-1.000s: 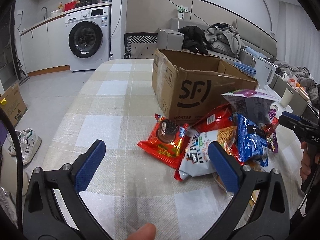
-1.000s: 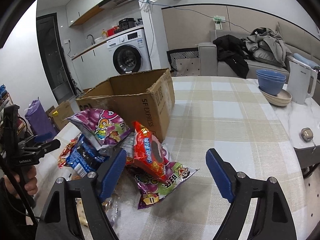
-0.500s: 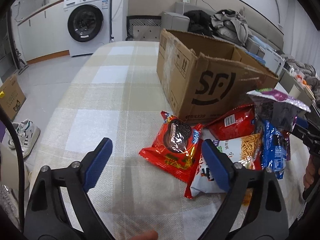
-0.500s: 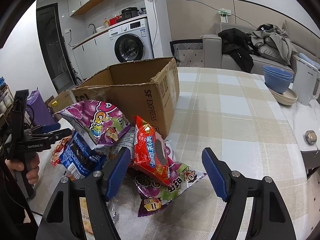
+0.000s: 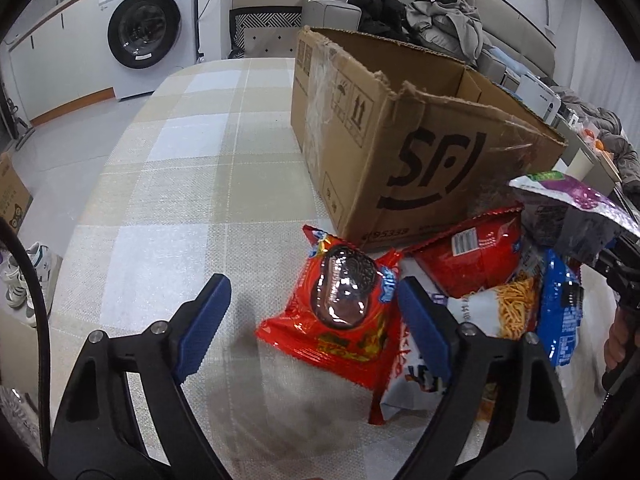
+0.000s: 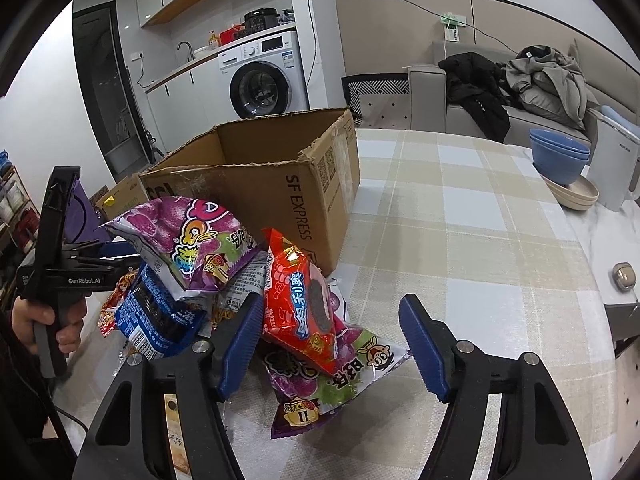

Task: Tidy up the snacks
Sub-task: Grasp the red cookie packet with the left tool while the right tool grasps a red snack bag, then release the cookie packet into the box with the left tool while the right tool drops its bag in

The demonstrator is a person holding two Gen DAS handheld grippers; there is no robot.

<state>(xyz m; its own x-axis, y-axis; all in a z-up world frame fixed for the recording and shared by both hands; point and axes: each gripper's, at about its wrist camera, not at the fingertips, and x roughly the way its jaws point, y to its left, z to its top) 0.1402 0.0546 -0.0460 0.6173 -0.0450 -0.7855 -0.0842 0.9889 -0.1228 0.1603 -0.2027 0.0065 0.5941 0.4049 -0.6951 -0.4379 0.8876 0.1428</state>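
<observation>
Left wrist view: the left gripper has advanced toward the red cookie packet at lower centre; its jaws, spread, are closing with the packet partly between them, pads not yet pressing. It tilts downward.

Right wrist view: the right gripper, barely moved, is closing around the same packet, untouched. The cardboard box stands behind.
</observation>
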